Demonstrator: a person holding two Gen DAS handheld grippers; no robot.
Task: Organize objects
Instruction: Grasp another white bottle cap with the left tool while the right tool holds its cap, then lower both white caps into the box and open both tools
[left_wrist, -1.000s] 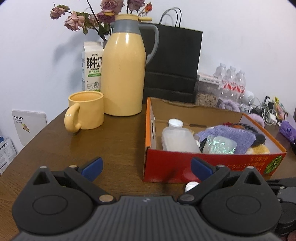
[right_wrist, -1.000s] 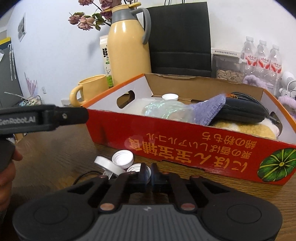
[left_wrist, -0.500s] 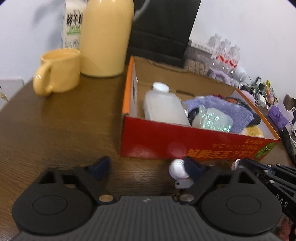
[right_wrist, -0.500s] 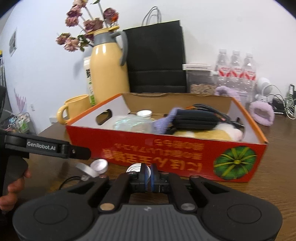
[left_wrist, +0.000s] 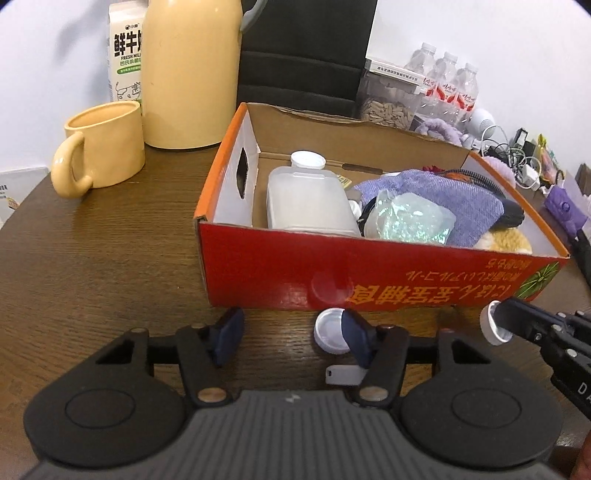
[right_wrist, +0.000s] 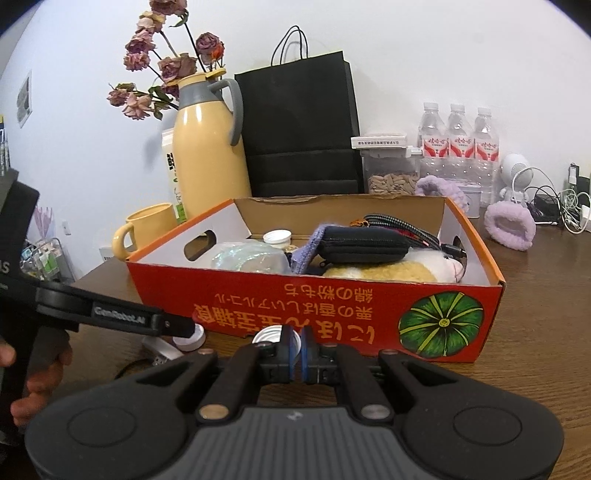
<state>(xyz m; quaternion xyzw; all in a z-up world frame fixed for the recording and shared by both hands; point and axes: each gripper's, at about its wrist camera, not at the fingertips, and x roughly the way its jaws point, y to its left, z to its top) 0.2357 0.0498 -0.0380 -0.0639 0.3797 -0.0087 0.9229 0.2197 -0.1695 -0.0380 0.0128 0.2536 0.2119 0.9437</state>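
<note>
Left gripper (left_wrist: 291, 341): jaws have just been closing, half-narrowed, nothing pinched yet; the round white plastic cap (left_wrist: 328, 331) on the wooden table (left_wrist: 110, 258) lies against the right pad's outer side, not between the pads.
Risk, left: closing now would likely catch only air and may nudge that cap.
Right gripper (right_wrist: 295, 349): clenched on a second white screw cap (left_wrist: 493, 326), held by its rim.
Risk, right: thin edge-grip may slip before reaching the red cardboard box (left_wrist: 369, 280).
Caps: small, ribbed, hollow.
</note>
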